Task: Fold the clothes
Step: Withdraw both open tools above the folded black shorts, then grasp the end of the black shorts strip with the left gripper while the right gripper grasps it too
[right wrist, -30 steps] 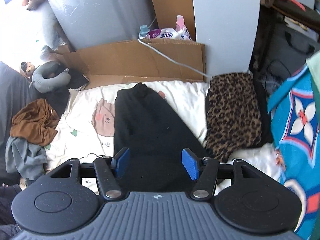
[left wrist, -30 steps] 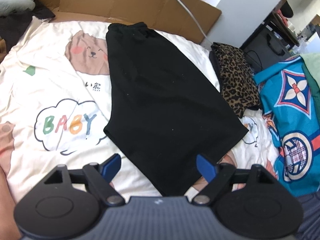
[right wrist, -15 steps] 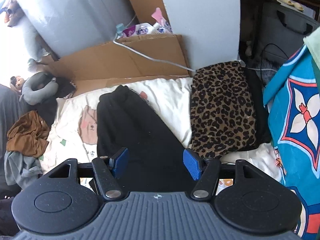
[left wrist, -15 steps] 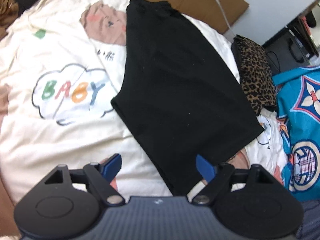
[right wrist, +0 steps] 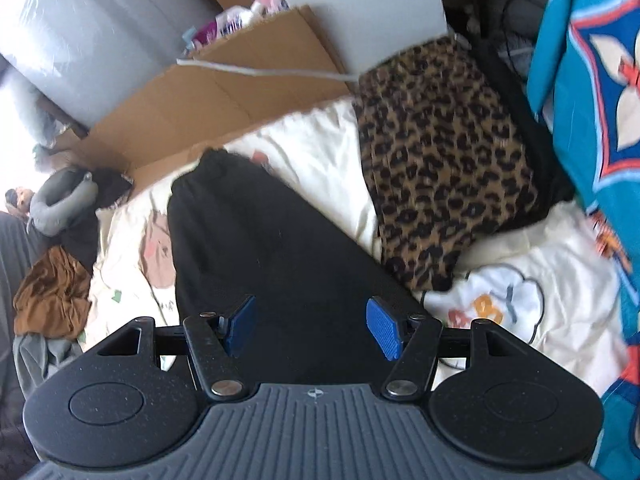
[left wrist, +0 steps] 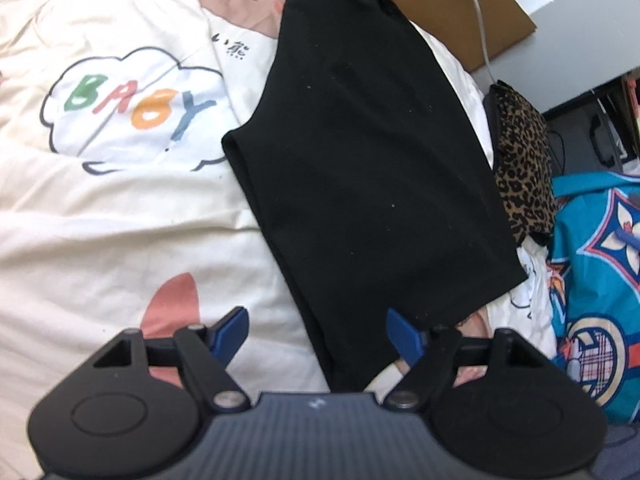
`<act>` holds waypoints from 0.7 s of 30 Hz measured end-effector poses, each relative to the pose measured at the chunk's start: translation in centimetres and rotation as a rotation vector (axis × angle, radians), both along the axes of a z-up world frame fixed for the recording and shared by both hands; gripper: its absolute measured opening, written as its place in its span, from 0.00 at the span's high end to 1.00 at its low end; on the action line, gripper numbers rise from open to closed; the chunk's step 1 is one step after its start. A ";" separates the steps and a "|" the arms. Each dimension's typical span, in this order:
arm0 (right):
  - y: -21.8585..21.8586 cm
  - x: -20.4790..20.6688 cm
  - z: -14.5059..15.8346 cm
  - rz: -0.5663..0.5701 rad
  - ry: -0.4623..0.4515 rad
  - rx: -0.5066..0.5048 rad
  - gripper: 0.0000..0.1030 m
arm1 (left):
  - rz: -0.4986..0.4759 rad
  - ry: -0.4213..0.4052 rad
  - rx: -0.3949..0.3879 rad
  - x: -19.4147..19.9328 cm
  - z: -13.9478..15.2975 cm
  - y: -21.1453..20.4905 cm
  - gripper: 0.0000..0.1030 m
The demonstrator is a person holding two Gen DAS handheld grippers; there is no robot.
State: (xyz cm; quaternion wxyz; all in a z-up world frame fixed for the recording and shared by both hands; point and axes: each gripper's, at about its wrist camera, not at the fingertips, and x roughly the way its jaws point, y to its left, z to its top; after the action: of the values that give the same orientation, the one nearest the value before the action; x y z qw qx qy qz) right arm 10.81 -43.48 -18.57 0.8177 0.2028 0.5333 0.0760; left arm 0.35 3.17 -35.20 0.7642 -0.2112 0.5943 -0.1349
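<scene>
Two grippers of the same kind are seen. On the left gripper (left wrist: 318, 332), a dark grey body with fine ribs is found at the bottom, and a small white mark is printed near its top edge. A big black round disc is set on each side. Two black arms are fixed with shiny silver screws, and blue pads (left wrist: 404, 335) are fitted at the tips. The right gripper (right wrist: 311, 330) is built alike, with ridged blue pads (right wrist: 383, 328).

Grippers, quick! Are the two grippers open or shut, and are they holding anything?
Left gripper: open, holding nothing, above the near end of the black garment.
Right gripper: open, holding nothing, above the same garment.
</scene>
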 end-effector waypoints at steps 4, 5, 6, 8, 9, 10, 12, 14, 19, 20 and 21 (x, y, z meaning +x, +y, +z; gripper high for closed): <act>-1.0 -1.4 -2.8 0.005 0.028 -0.010 0.35 | 0.037 0.010 -0.040 -0.2 -0.9 0.9 0.25; -1.3 -1.8 -3.5 0.006 0.035 -0.012 0.35 | 0.045 0.014 -0.048 -0.2 -1.1 1.1 0.25; -1.5 -2.1 -4.2 0.008 0.042 -0.014 0.35 | 0.051 0.019 -0.056 -0.2 -1.4 1.3 0.25; -2.1 -2.8 -5.4 0.009 0.056 -0.019 0.35 | 0.045 0.030 -0.074 -0.2 -1.9 1.3 0.25; -2.3 -3.0 -5.8 0.010 0.063 -0.022 0.35 | 0.042 0.031 -0.080 -0.2 -2.1 1.2 0.25; -2.6 -3.3 -6.2 0.010 0.069 -0.025 0.35 | 0.044 0.030 -0.084 -0.2 -2.2 1.1 0.25; -3.1 -3.7 -6.6 0.001 0.070 -0.024 0.35 | 0.050 0.036 -0.110 -0.1 -2.7 0.9 0.26; -3.6 -4.1 -7.0 -0.009 0.070 -0.022 0.35 | 0.057 0.046 -0.136 -0.1 -3.3 0.7 0.28; -4.4 -4.9 -7.9 -0.034 0.079 -0.005 0.35 | 0.060 0.066 -0.184 -0.4 -5.0 0.0 0.29; -4.5 -5.0 -8.1 -0.033 0.085 -0.007 0.35 | 0.066 0.064 -0.196 -0.4 -5.3 0.0 0.29; -4.5 -5.0 -8.3 -0.031 0.090 -0.008 0.35 | 0.072 0.063 -0.207 -0.4 -5.7 0.0 0.29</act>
State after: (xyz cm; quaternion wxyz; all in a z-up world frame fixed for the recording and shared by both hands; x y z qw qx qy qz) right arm 5.76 -47.94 -26.82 0.7948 0.2108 0.5667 0.0520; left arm -0.03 3.19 -40.86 0.7237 -0.3144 0.5927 -0.1616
